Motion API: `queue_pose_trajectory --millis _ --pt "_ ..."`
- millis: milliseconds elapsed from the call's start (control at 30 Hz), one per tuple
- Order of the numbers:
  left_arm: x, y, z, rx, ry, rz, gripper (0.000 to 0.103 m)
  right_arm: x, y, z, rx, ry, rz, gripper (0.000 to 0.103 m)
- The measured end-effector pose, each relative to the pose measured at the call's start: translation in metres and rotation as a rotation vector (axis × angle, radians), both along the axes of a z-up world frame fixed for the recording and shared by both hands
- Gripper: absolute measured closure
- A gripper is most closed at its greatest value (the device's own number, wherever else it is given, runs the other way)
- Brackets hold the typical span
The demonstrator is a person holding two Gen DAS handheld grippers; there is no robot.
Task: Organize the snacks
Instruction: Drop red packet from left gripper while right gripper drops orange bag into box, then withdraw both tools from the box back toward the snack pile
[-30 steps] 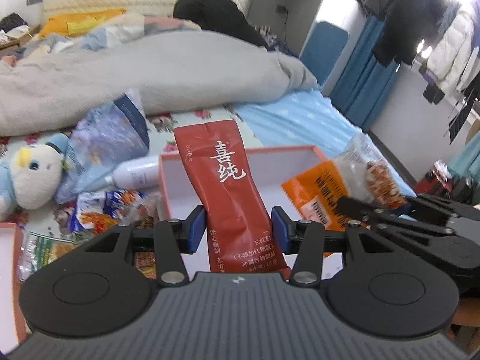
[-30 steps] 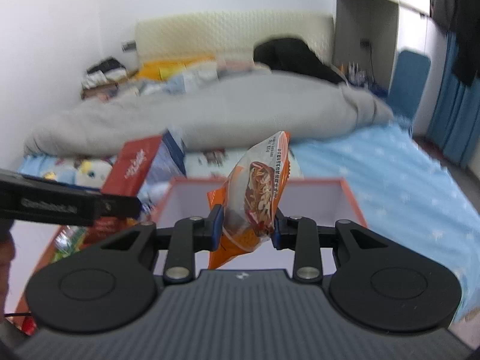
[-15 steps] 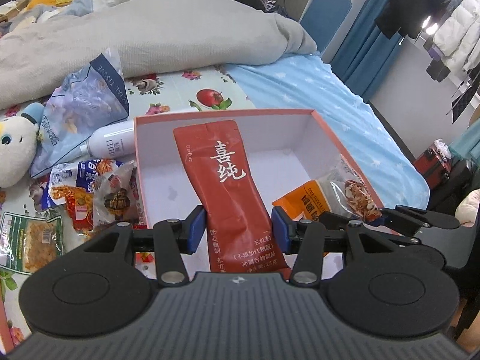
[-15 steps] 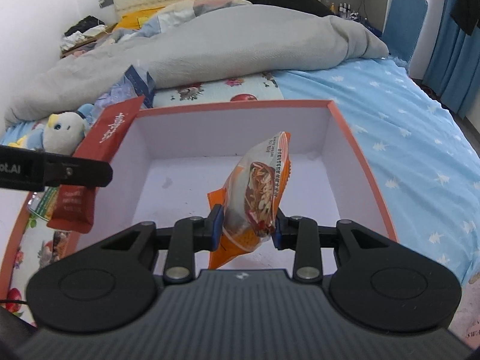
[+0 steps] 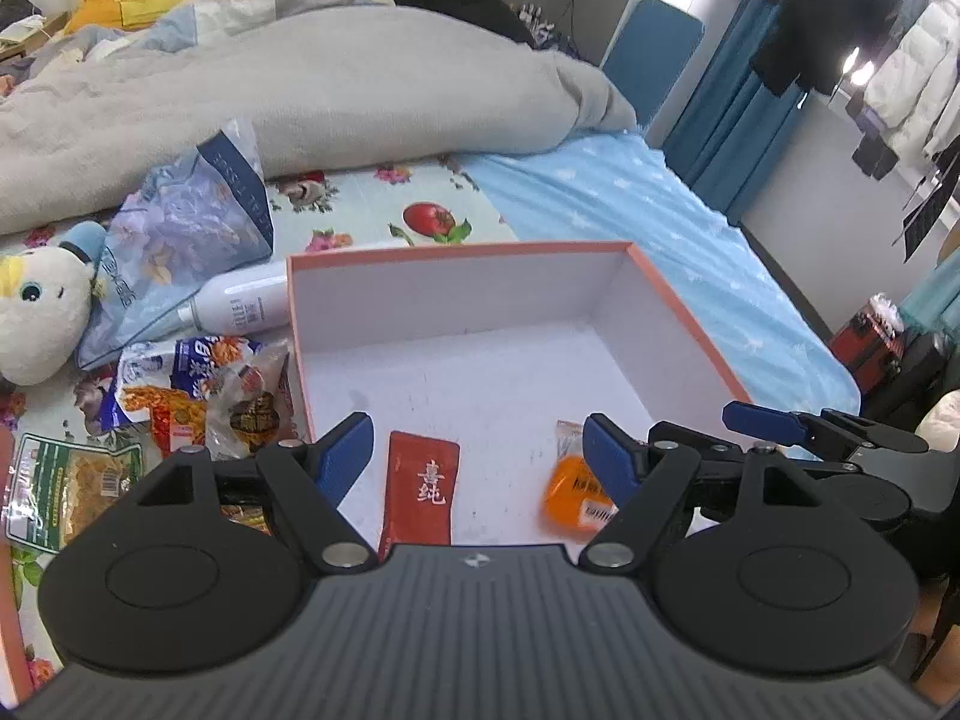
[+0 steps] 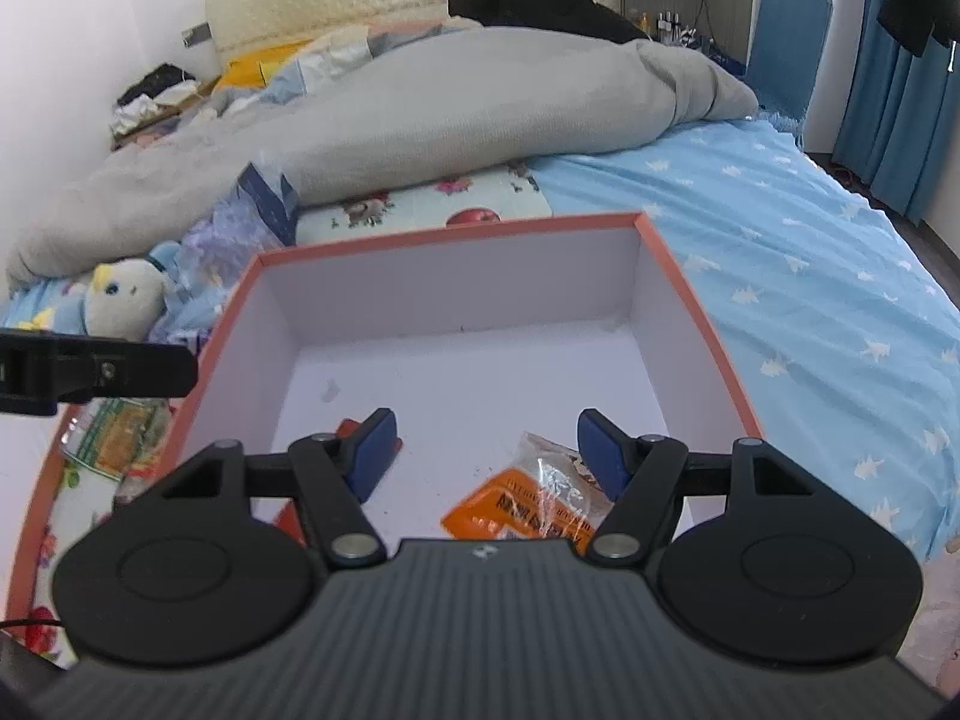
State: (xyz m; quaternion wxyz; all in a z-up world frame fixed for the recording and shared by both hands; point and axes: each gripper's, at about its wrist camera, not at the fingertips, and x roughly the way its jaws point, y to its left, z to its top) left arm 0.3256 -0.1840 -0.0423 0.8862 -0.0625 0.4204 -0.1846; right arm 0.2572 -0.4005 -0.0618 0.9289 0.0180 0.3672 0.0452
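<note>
A white box with an orange rim (image 5: 666, 294) (image 6: 702, 312) sits on the bed. A red sachet with white characters (image 5: 423, 489) lies flat on its floor; only its corner shows in the right wrist view (image 6: 345, 427). An orange snack packet (image 5: 573, 495) (image 6: 528, 507) lies beside it to the right. My left gripper (image 5: 477, 450) is open and empty above the sachet. My right gripper (image 6: 486, 444) is open and empty above the orange packet; it also shows at the right of the left wrist view (image 5: 774, 423).
Left of the box lie several loose snack packets (image 5: 198, 390), a green packet (image 5: 66, 486), a white bottle (image 5: 240, 303), a blue tissue bag (image 5: 180, 240) and a plush toy (image 5: 36, 306). A grey duvet (image 5: 300, 90) lies behind. The blue sheet (image 6: 810, 252) spreads to the right.
Both grippers have opened. The red sachet and the orange packet have dropped from them onto the box floor.
</note>
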Motion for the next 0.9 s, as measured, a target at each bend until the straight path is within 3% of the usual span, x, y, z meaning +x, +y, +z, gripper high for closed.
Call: queue_pose_trajectory --millis 533,900 --pt "-0.05 0.035 0.052 0.0 -0.174 0.051 0.022 -0.038 0.029 0.056 0.045 -0.197 0.051 0.034" --pt "-0.091 0.071 0.058 0.031 -0.244 0.111 0.022 -0.061 0.058 0.058 0.065 -0.25 0.075 0.034"
